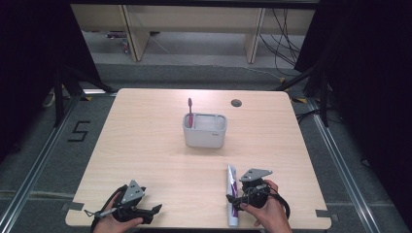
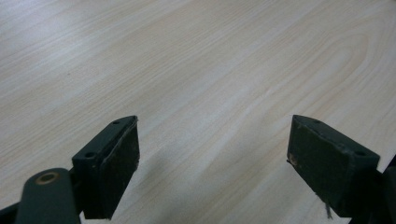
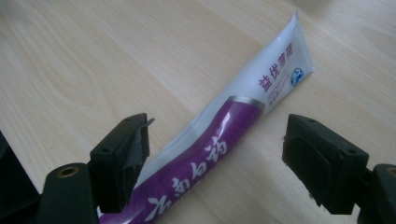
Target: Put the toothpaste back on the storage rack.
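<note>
1. The right claw (image 3: 215, 154) straddles a toothpaste tube (image 3: 224, 140) lying flat on the pale wooden worktop (image 1: 145, 145), near the person's edge; its jaws stand spread, one on either side of the tube, with no pad pressing on it.
2. The left claw (image 2: 212, 154) rests over bare wood at the near left corner, jaws spread wide and holding nothing.
3. Risk, as judged here: the tube runs at a slant between the right jaws rather than square across them, so a closing squeeze could twist it or push it sideways out of the grip.
4. A second risk: the tube is soft, and a hard pinch on its middle could dent it or force paste toward the cap.
5. A third: the left-hand jaw in the right gripper view sits just beside the tube's edge and may nudge it before the far jaw arrives.
6. The tube is white at its flat crimped end and purple farther down, with a silver band between and printed characters along its length.
7. Well apart, at mid-worktop, stands a grey holder (image 1: 204, 130) with a pink toothbrush (image 1: 190, 110) upright in its left compartment.
</note>
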`<state>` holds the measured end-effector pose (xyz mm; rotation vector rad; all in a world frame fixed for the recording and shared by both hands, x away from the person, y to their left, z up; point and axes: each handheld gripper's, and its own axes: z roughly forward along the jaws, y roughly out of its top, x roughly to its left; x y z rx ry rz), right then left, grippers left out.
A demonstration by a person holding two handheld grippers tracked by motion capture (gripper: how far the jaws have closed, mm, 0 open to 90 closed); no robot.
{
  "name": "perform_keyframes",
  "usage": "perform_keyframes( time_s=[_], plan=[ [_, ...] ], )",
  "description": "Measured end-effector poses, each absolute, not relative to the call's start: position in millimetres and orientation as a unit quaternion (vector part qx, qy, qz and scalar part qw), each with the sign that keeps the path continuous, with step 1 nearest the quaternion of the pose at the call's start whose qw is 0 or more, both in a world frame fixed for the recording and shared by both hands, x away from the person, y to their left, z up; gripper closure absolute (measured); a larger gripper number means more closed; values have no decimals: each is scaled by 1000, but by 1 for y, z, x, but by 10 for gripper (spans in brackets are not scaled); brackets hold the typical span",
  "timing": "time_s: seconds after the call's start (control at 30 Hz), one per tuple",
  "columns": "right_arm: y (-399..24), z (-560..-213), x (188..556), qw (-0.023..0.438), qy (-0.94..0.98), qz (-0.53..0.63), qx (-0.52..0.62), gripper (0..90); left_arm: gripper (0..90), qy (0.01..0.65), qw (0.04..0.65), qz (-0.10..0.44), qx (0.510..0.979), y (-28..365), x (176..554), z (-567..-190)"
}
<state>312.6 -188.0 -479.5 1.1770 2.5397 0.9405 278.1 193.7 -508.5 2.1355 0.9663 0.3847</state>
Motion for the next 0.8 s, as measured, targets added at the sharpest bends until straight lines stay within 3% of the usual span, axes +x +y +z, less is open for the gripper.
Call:
perform_keyframes(
  time_s=[0.17,0.8],
  plan=[
    [-181,-483,317,109,866,304,382,247,164,375,379,151,832,193,278,-509],
    [-181,-487,327,89,895,254,356,370,170,384,373,154,830,195,277,-509]
  ],
)
